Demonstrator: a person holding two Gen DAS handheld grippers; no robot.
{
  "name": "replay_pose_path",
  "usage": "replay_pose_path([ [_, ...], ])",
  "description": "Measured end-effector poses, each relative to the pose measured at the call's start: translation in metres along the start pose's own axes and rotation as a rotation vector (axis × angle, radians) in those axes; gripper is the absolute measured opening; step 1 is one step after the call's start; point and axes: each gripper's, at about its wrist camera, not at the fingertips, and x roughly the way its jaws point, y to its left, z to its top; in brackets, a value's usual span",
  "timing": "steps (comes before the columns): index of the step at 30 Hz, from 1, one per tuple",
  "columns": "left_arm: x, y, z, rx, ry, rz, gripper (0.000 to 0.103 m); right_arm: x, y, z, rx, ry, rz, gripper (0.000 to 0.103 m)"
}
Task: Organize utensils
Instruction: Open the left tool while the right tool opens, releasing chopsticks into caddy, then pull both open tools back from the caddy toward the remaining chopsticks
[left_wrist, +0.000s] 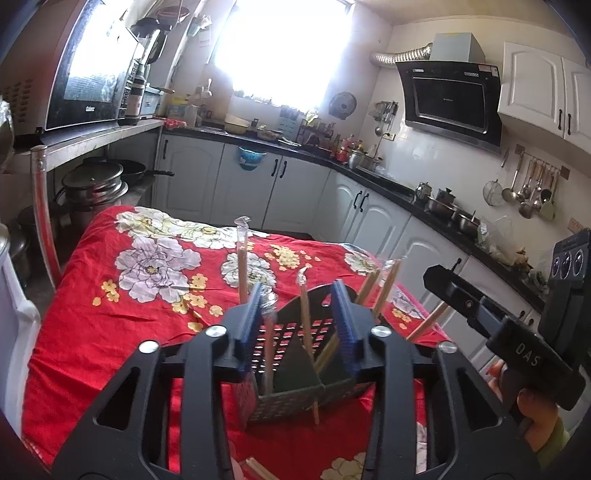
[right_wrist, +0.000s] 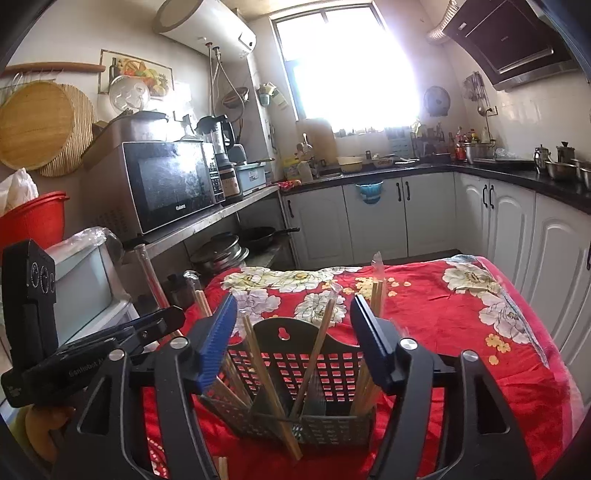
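A dark perforated utensil holder (left_wrist: 291, 406) (right_wrist: 332, 428) stands on the red flowered tablecloth (left_wrist: 110, 314) (right_wrist: 461, 332). Several wrapped wooden chopsticks (left_wrist: 242, 266) (right_wrist: 317, 339) lean upright in its compartments. My left gripper (left_wrist: 300, 325) is open, its blue pads on either side of the holder's back wall, with one wrapped chopstick close to the left pad. My right gripper (right_wrist: 295, 341) is open wider over the holder from the other side, and nothing is pressed between its pads. Each gripper also shows at the edge of the other's view. More chopsticks (left_wrist: 258, 469) lie on the cloth close to me.
A person's hand (left_wrist: 532, 402) holds the right gripper's handle. White cabinets and a black counter (left_wrist: 388, 184) run behind the table. A microwave (right_wrist: 173, 184) sits on a shelf at the left, with pots (left_wrist: 92, 184) stacked beneath. Ladles (left_wrist: 528, 192) hang on the right wall.
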Motion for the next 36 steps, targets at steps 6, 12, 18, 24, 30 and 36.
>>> replay_pose_path([
  [6,-0.014,-0.006,-0.001,0.008,-0.004,-0.007,0.044,-0.014,0.002,-0.003,0.003,-0.007,-0.007,0.071],
  [12,-0.024,-0.009,-0.003,0.008,-0.008,-0.01,0.054,-0.024,0.002,-0.008,0.01,-0.008,-0.008,0.074],
  [18,-0.035,-0.01,-0.004,-0.003,-0.025,-0.013,0.065,-0.034,0.002,-0.011,0.018,-0.011,-0.013,0.078],
  [24,-0.046,-0.013,-0.005,0.002,-0.041,-0.018,0.077,-0.044,0.004,-0.012,0.016,-0.019,-0.024,0.08],
  [30,-0.056,-0.015,-0.011,-0.001,-0.047,-0.021,0.086,-0.055,0.009,-0.015,-0.004,-0.026,-0.033,0.083],
  [36,-0.067,-0.013,-0.017,-0.004,-0.054,-0.015,0.092,-0.064,0.016,-0.02,-0.03,-0.022,-0.036,0.084],
])
